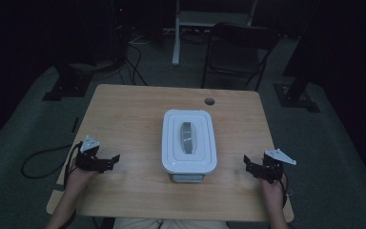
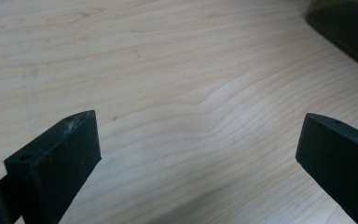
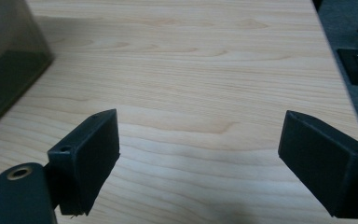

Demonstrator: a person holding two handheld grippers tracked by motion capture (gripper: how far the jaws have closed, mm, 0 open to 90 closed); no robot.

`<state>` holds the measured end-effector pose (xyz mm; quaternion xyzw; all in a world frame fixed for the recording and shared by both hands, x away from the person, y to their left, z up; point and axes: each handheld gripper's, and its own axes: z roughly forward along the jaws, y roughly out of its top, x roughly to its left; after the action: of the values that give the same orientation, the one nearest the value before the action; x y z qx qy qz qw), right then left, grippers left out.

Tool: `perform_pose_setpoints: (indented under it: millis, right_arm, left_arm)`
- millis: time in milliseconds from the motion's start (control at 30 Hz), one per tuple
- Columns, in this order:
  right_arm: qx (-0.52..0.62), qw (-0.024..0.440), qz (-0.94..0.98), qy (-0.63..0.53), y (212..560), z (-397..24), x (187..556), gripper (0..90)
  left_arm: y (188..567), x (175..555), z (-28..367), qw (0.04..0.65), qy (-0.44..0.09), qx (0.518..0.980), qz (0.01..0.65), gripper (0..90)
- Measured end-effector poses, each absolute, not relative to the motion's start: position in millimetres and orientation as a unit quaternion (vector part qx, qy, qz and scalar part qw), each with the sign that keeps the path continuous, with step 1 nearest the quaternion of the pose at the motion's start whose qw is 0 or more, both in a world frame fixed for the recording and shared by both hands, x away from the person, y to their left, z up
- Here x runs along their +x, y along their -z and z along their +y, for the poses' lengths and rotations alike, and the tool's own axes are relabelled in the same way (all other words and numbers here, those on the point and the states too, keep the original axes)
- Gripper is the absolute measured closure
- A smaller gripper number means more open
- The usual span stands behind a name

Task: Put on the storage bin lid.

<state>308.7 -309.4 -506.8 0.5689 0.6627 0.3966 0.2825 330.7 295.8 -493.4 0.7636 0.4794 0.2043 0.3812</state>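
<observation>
A white lidded container (image 1: 188,140) with a grey handle (image 1: 188,137) on its lid stands at the middle of the wooden table (image 1: 124,114). My left gripper (image 1: 112,162) rests low at the table's left front, open, jaws pointing toward the container and well apart from it. In the left gripper view its jaws (image 2: 198,123) stand wide over bare wood, the container's corner (image 2: 349,23) at top right. My right gripper (image 1: 248,164) mirrors it at the right front, open. Nothing lies between the right gripper (image 3: 199,121) jaws; the container's side (image 3: 4,60) shows at left.
A cable hole (image 1: 209,101) sits in the table's far edge. Behind the table stands a dark folding chair (image 1: 238,52). Black stand bases (image 1: 69,83) (image 1: 295,93) flank the table on the carpet. A cable (image 1: 38,162) loops on the floor at left.
</observation>
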Motion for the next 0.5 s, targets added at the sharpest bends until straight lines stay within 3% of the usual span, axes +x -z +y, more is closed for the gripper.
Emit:
perform_pose_setpoints:
  millis: [200, 500]
  right_arm:
    - [0.585, 0.264, 0.651, -0.405, 507.9, -326.4, 305.9, 13.8]
    - [0.621, 0.281, 0.644, -0.346, 519.2, -338.1, 304.0, 13.3]
  left_arm:
    - [498.8, 321.4, 308.7, 0.372, -0.21, 0.752, 0.503, 0.5]
    - [502.5, 308.6, 324.0, 0.355, -0.212, 0.738, 0.533, 0.5]
